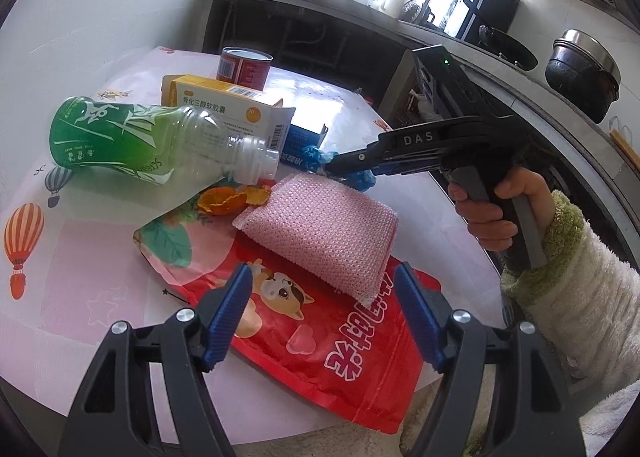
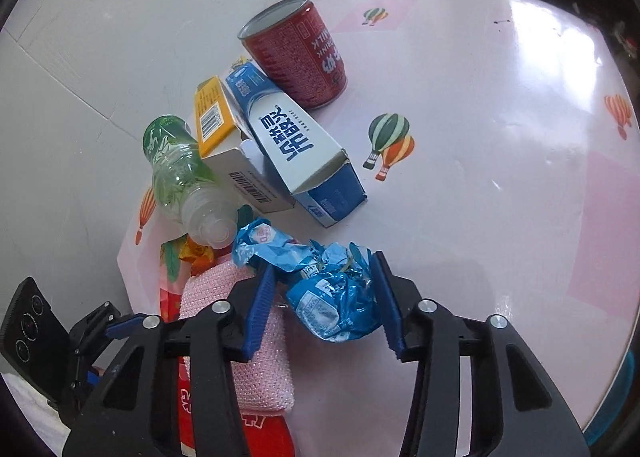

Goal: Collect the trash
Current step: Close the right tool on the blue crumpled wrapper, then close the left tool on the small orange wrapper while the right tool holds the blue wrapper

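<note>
Trash lies heaped on a round table (image 2: 480,177) with a balloon-print cover. My right gripper (image 2: 324,269) is shut on a crumpled blue wrapper (image 2: 336,297), one pad against each side. Above the red snack bag (image 1: 340,357) and the pink sponge (image 1: 320,233) on it, my left gripper (image 1: 324,273) hangs open and holds nothing. A green bottle (image 1: 120,137) lies tilted on the heap, mouth toward orange peel (image 1: 228,201). Behind it are a yellow-and-white medicine box (image 1: 228,105), a blue-and-white carton (image 2: 296,141) and an upright red can (image 2: 296,53).
A white wall (image 1: 100,17) borders the table on the left. Behind the table runs a kitchen counter with a black appliance (image 1: 480,1), a wok and a dark pot (image 1: 580,69). A hand in a fluffy sleeve (image 1: 580,297) holds the right gripper's handle.
</note>
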Tool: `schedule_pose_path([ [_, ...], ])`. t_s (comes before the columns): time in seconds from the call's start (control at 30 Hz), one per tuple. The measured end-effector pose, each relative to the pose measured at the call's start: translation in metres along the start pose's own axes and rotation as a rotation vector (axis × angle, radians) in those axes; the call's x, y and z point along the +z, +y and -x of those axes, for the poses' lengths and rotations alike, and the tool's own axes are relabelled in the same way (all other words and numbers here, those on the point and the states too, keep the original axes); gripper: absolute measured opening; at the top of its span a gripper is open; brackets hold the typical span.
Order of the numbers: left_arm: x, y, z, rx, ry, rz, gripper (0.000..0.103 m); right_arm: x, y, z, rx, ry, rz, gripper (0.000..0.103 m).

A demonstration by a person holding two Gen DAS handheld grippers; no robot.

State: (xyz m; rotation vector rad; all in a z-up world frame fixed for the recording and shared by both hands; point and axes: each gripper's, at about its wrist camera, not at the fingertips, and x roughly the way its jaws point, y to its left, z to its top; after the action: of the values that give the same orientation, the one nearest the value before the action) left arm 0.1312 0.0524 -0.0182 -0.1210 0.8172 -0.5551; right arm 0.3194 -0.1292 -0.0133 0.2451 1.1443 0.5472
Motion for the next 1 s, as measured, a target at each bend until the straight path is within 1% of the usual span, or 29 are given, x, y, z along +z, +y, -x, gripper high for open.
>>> schedule_pose_path([
  [0.1,0.002,0.001,-0.003,0.0,0.003,0.007,0.071,-0.004,-0.001,0.002,-0.005,-0.005,-0.011,0.03],
  [0.17,0.003,0.004,-0.004,0.001,0.003,0.02,0.071,-0.008,0.001,0.003,-0.019,-0.013,-0.012,0.028],
  [0.3,0.012,0.018,-0.003,0.016,-0.015,0.066,0.071,-0.017,0.002,0.01,-0.044,-0.041,-0.029,0.026],
  [0.37,0.02,0.027,-0.004,0.042,-0.035,0.091,0.07,-0.023,0.001,0.015,-0.052,-0.058,-0.044,0.026],
  [0.47,0.033,0.038,-0.011,0.102,-0.039,0.098,0.057,-0.034,-0.005,0.025,-0.049,-0.09,-0.08,0.026],
  [0.5,0.036,0.04,-0.015,0.123,-0.032,0.094,0.055,-0.038,-0.007,0.028,-0.044,-0.099,-0.097,0.026],
  [0.57,0.043,0.046,-0.025,0.153,-0.019,0.083,0.046,-0.046,-0.014,0.037,-0.028,-0.118,-0.135,0.026],
  [0.6,0.045,0.047,-0.03,0.172,-0.008,0.075,0.043,-0.05,-0.018,0.04,-0.018,-0.125,-0.151,0.026],
  [0.63,0.046,0.049,-0.035,0.191,0.006,0.066,0.037,-0.052,-0.021,0.043,-0.01,-0.13,-0.164,0.026],
  [0.67,0.047,0.051,-0.04,0.204,0.017,0.063,0.033,-0.055,-0.024,0.046,-0.005,-0.133,-0.175,0.026],
  [0.73,0.048,0.055,-0.048,0.214,0.033,0.055,0.028,-0.06,-0.026,0.05,0.0,-0.138,-0.186,0.026],
  [0.8,0.048,0.057,-0.056,0.22,0.055,0.048,0.027,-0.064,-0.027,0.051,0.003,-0.14,-0.196,0.026],
  [1.0,0.046,0.057,-0.061,0.228,0.073,0.029,0.027,-0.072,-0.025,0.048,0.022,-0.144,-0.216,0.026],
])
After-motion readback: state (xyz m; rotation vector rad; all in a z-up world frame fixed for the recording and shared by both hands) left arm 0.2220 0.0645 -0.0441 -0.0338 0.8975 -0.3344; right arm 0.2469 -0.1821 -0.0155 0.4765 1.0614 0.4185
